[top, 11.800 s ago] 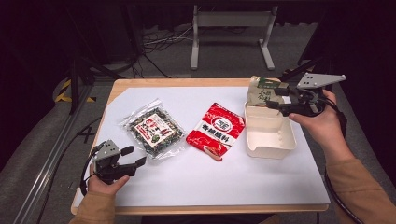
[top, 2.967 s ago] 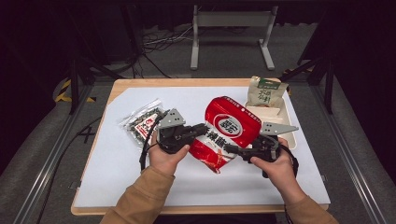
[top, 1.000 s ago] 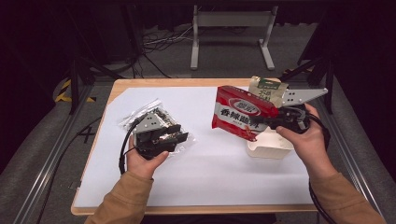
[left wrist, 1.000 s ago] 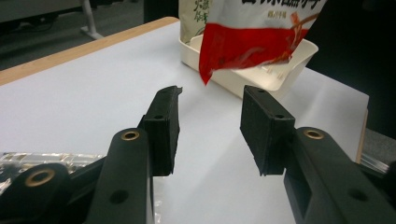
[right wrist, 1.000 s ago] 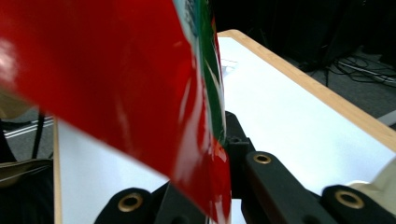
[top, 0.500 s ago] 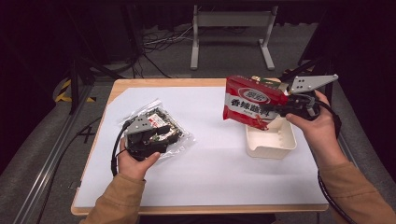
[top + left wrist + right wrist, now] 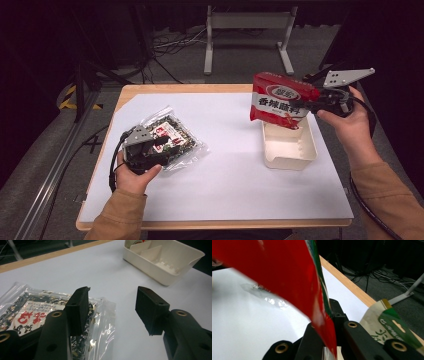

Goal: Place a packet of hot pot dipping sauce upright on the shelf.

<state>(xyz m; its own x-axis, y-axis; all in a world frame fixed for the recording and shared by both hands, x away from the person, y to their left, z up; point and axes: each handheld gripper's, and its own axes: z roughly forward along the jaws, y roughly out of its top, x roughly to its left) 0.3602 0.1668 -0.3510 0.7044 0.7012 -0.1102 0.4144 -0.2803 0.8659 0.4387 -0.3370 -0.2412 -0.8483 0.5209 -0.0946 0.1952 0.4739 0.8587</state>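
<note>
I hold the red snack bag (image 7: 280, 102) in my right gripper (image 7: 325, 104). Its jaws are pressed together on one edge of the bag, which I see clearly in the right gripper view, where the red foil (image 7: 287, 277) stands up between them. The bag hangs in the air above the far end of the white tray (image 7: 289, 150), with its lower corner just over the tray's rim. I judge that the step in hand is to lay this bag into the tray.

To do it well, I think I should bring the bag lower and turn it flatter before I release, so that it does not catch on the small dividers inside the tray (image 7: 162, 257). The green packet (image 7: 392, 325) lies just behind the tray, so I should not push the bag too far that way.

My left gripper (image 7: 150, 152) is well apart from the tray, at the seaweed packet (image 7: 172, 140). Its jaws have just been opening and now stand wide, with nothing between them; one jaw is above the clear wrapper (image 7: 100, 320) of that packet.
</note>
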